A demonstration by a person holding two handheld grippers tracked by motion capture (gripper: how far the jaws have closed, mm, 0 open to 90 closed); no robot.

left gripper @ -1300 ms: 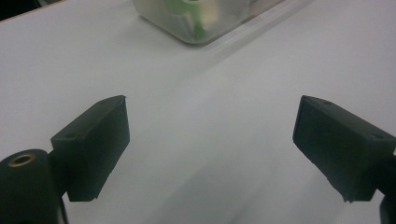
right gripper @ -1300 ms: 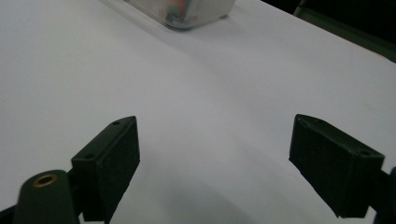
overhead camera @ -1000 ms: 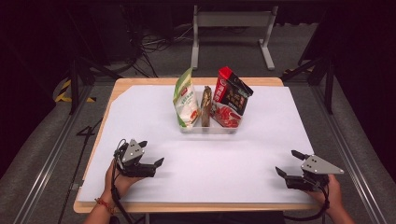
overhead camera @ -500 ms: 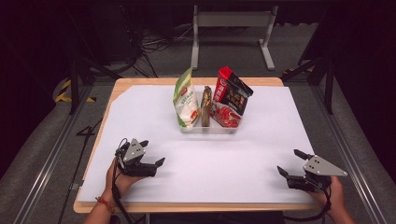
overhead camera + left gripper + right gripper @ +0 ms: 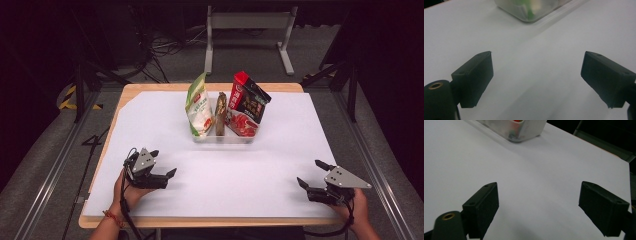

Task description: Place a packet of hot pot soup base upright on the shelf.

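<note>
A clear plastic bin (image 5: 225, 137) stands at the middle of the white table sheet (image 5: 280, 165). In it stand a green and white pouch (image 5: 198, 106), a thin brown packet (image 5: 220, 114) and a red and black pouch (image 5: 247, 102). My left gripper (image 5: 163, 163) rests low at the front left, open, nothing between its jaws. My right gripper (image 5: 312, 173) sits at the front right, open and empty too. The left gripper view shows the bin's corner (image 5: 529, 10) far ahead of my left gripper (image 5: 536, 75). The right gripper view has the bin (image 5: 516, 128) at top, beyond my right gripper (image 5: 539, 207).
The wooden table edge (image 5: 200, 221) runs along the front. Metal rails (image 5: 55, 165) flank both sides of the table. A grey stand (image 5: 247, 30) and cables lie on the floor behind.
My right gripper has drifted slightly toward the front right corner. The left gripper has shifted a little toward me. Both stay open.
</note>
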